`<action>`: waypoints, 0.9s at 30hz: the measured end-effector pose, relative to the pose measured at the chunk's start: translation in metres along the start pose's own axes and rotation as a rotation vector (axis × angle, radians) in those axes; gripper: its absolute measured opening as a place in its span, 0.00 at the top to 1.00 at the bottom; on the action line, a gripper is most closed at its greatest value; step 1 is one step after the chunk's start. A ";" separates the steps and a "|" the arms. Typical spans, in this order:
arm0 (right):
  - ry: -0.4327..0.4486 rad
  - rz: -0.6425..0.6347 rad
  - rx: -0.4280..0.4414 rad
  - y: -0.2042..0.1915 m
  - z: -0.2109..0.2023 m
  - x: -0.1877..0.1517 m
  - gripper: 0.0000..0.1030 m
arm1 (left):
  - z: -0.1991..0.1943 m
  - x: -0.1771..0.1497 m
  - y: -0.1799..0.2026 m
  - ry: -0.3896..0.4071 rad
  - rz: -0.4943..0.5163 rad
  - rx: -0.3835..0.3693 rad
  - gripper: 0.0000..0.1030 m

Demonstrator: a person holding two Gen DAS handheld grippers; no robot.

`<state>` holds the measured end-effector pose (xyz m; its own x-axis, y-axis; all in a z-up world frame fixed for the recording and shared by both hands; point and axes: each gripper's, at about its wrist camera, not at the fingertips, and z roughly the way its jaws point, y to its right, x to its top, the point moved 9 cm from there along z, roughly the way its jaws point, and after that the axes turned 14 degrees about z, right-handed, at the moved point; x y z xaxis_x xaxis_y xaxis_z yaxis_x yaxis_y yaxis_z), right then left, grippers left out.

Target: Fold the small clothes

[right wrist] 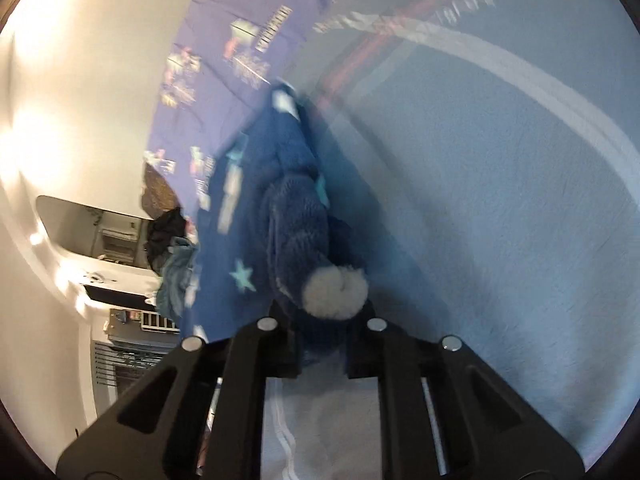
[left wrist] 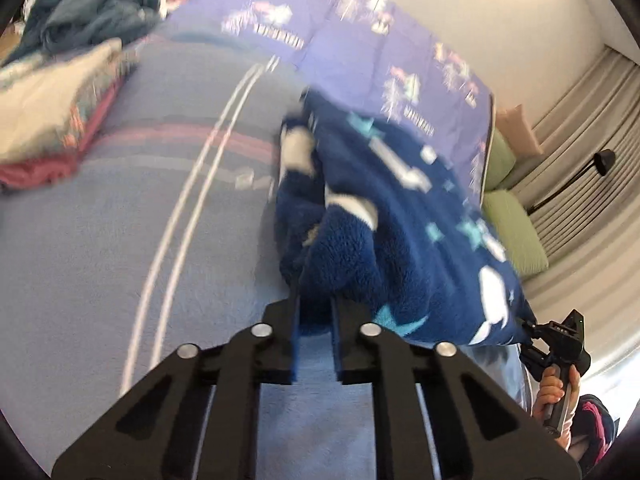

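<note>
Gripping the navy fleece garment [left wrist: 384,216] at opposite ends, the left gripper [left wrist: 315,312] and right gripper [right wrist: 322,328] hold it above the bed [left wrist: 120,220].

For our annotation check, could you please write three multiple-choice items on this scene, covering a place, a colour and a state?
1. Where does the stack of folded clothes lie in the left wrist view?
A. upper left, on the bed
B. on the green cushion
C. between the left gripper's fingers

2. What colour is the fleece garment?
A. red with stripes
B. dark blue with pale stars
C. plain white

3. What is the left gripper doing?
A. hanging open over the bed
B. shut on the fleece garment
C. gripping a pillow

Answers: 1 A, the stack sits on the bedspread at upper left. 2 B, navy pile with light stars. 3 B, its fingers pinch the fabric edge; the right gripper pinches it too.
</note>
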<state>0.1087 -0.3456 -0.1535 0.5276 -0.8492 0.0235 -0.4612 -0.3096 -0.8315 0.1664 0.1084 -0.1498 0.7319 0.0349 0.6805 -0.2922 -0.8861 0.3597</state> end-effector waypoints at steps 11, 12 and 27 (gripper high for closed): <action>-0.011 -0.032 -0.125 0.040 0.005 -0.010 0.66 | -0.011 -0.021 -0.036 -0.023 -0.025 0.082 0.83; 0.000 -0.036 -0.132 0.040 0.001 -0.009 0.64 | -0.014 -0.020 -0.035 -0.018 -0.021 0.080 0.56; 0.009 -0.008 -0.122 0.018 0.024 -0.003 0.86 | 0.056 0.003 0.006 -0.090 -0.114 -0.134 0.74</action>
<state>0.1164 -0.3385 -0.1821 0.5255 -0.8500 0.0357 -0.5402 -0.3658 -0.7579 0.2015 0.0775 -0.1817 0.8150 0.0850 0.5732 -0.2792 -0.8091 0.5170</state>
